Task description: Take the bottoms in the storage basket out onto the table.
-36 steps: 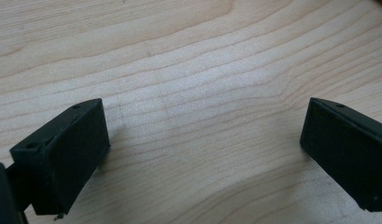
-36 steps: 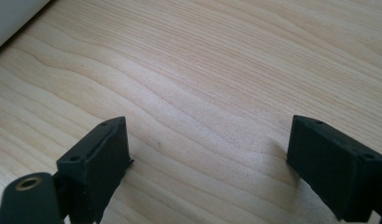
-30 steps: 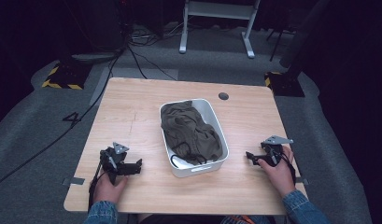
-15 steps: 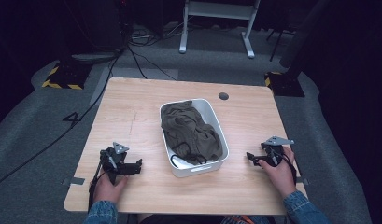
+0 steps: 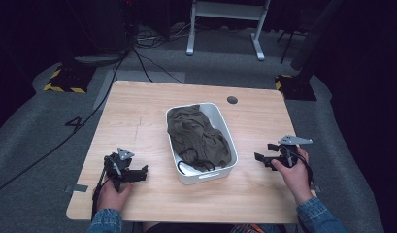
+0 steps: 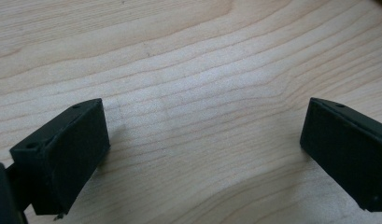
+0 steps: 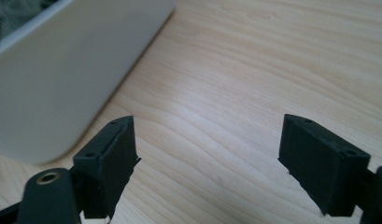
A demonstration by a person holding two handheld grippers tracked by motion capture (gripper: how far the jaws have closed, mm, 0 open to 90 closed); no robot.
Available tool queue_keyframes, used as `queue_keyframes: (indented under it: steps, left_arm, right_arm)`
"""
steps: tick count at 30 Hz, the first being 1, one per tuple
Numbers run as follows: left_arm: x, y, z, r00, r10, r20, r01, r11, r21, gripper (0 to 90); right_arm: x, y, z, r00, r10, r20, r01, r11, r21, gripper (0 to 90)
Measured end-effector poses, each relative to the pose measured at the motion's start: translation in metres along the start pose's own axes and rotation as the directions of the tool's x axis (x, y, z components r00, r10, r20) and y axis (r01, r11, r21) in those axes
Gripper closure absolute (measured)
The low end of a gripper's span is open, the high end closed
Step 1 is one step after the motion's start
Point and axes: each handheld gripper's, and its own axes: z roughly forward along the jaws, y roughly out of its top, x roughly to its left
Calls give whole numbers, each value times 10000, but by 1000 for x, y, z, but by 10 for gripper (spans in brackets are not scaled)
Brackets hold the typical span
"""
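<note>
A white plastic bin (image 5: 206, 175) stands in the middle of the wooden table (image 5: 138, 116), and a crumpled olive-brown cloth (image 5: 196, 136) fills it. My left gripper (image 5: 141, 173) rests on the table left of the bin, pointing toward it. In the left gripper view it (image 6: 205, 105) is open, with bare wood between its jaws. My right gripper (image 5: 262, 153) is held just above the table right of the bin, also pointing at it. Its jaws (image 7: 207, 120) have just been closing a little but stand open with nothing between them. The bin's wall (image 7: 62, 79) lies ahead to their left.
A dark round grommet (image 5: 232, 100) sits in the tabletop behind the bin. A grey tape strip (image 5: 76, 188) marks the table's left front corner. Cables and a white stand's feet (image 5: 225, 46) lie on the floor beyond the far edge.
My right gripper has lifted slightly off the table, with its jaws a bit narrower. The left gripper, bin and cloth have not moved.
</note>
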Motion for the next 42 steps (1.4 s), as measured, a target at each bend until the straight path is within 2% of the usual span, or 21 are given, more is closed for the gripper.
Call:
queue_keyframes:
  steps: [6, 14, 17, 19, 20, 24, 32, 36, 41, 42]
  left_arm:
    - [0, 0, 0, 10000, -3, -2, 3, 10000, 0, 15]
    - [0, 0, 0, 10000, 25, 11, -25, 10000, 7, 15]
    - [0, 0, 0, 10000, 25, 13, -25, 10000, 6, 15]
    - [0, 0, 0, 10000, 24, 15, -24, 10000, 6, 15]
    - [0, 0, 0, 10000, 26, 13, -26, 10000, 10, 15]
    - [0, 0, 0, 10000, 36, 25, -36, 10000, 0, 15]
    - [1, 1, 1, 9999, 68, 85, -68, 10000, 25, 14]
    - [1, 1, 1, 10000, 48, 81, -48, 10000, 14, 14]
    - [1, 0, -1, 9999, 121, 72, -121, 9999, 26, 15]
    - [1, -1, 0, 9999, 105, 76, -105, 9999, 10, 14]
  right_arm:
    - [15, 23, -20, 9983, -498, 303, 513, 9973, -529, 199]
    - [29, 44, -37, 9966, -766, 310, 797, 9902, -1149, 199]
    - [33, 53, -38, 9963, -833, 205, 852, 9890, -1207, 198]
    - [37, 61, -39, 9938, -1090, 200, 1106, 9869, -1178, 199]
    - [42, 70, -40, 9904, -1363, 232, 1380, 9837, -1152, 198]
    - [49, 84, -41, 9858, -1665, 209, 1678, 9789, -1169, 198]
    - [69, 111, -32, 9743, -2251, 36, 2245, 9700, -937, 196]
    - [74, 119, -25, 9724, -2328, -114, 2312, 9696, -803, 194]
    - [82, 131, -10, 9701, -2390, -424, 2362, 9698, -606, 179]
    - [86, 135, -1, 9700, -2353, -616, 2318, 9710, -590, 170]
